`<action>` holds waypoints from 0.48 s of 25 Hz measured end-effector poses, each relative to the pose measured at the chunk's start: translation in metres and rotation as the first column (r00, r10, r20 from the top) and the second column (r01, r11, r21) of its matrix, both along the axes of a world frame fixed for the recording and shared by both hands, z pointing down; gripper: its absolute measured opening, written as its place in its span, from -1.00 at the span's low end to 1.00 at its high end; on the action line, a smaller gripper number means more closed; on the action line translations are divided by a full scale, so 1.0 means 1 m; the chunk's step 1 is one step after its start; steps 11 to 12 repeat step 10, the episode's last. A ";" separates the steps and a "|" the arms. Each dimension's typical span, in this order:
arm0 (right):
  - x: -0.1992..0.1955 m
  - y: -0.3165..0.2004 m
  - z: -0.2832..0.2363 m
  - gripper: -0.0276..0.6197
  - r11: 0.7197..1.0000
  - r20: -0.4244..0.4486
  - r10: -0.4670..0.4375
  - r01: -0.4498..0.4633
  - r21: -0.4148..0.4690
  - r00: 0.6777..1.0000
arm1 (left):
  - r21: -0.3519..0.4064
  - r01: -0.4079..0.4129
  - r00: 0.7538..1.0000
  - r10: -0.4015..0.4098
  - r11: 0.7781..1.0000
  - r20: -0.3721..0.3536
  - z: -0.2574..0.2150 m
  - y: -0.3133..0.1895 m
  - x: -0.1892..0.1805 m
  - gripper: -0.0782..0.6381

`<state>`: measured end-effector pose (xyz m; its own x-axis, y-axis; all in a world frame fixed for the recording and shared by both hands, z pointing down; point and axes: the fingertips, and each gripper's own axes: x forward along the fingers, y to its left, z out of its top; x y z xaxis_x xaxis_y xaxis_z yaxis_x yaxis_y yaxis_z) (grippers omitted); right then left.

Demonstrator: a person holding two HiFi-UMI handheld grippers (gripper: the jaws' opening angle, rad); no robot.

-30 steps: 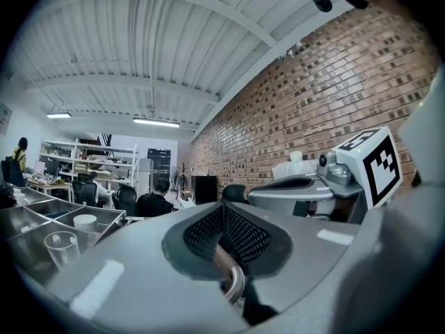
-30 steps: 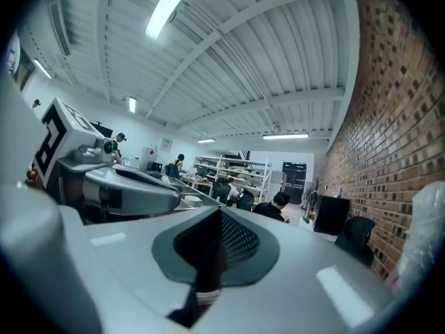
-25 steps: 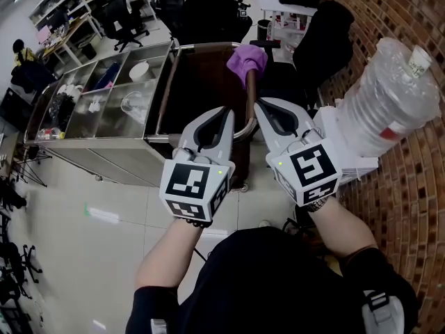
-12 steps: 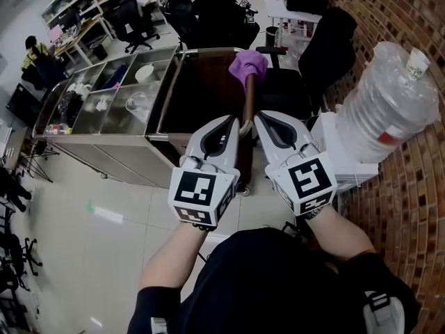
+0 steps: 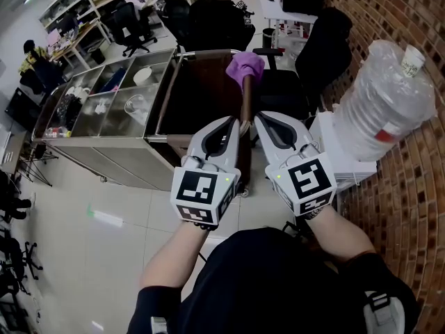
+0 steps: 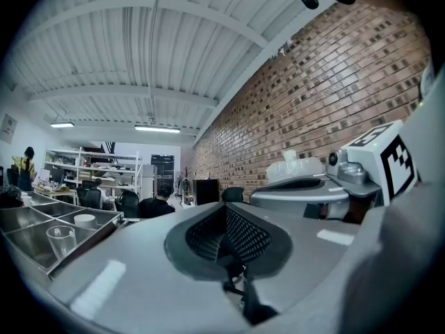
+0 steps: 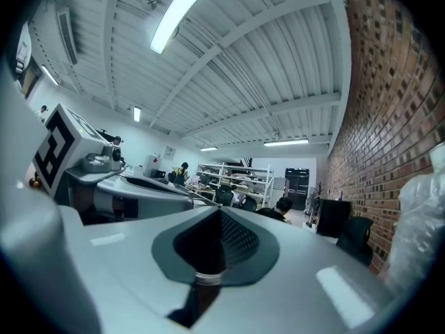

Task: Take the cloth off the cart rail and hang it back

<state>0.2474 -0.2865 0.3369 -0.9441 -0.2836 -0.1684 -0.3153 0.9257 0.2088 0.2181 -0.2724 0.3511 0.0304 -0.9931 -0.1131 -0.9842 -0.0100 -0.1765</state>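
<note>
The purple cloth [image 5: 245, 67] hangs far up the cart rail [image 5: 245, 106], straight ahead. The rail runs away between the left tongs [image 5: 231, 122] and the right tongs [image 5: 262, 119]. Both are shut tight and hold nothing. Neither looks nearer.

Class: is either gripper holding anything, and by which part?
Nothing is held. The left gripper and right gripper are both shut and empty; the purple cloth hangs on the cart rail ahead, untouched.
</note>
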 end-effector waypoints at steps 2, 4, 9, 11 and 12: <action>0.000 0.000 0.001 -0.91 1.000 0.000 -0.001 0.001 0.001 1.000 | 0.001 0.001 1.000 -0.001 1.000 -0.001 0.001 0.000 0.000 -0.79; -0.001 0.002 0.001 -0.91 1.000 -0.001 -0.003 0.003 0.001 1.000 | 0.002 0.002 1.000 -0.002 1.000 -0.001 0.000 0.001 -0.001 -0.79; -0.002 0.006 -0.002 -0.91 1.000 -0.003 -0.002 0.002 0.006 1.000 | 0.003 0.004 1.000 -0.004 1.000 0.000 -0.002 0.006 -0.001 -0.79; -0.002 0.007 -0.002 -0.91 1.000 -0.004 -0.002 0.002 0.008 1.000 | 0.003 0.005 1.000 -0.005 1.000 0.000 -0.002 0.007 -0.001 -0.79; -0.002 0.007 -0.002 -0.91 1.000 -0.004 -0.002 0.002 0.008 1.000 | 0.003 0.005 1.000 -0.005 1.000 0.000 -0.002 0.007 -0.001 -0.79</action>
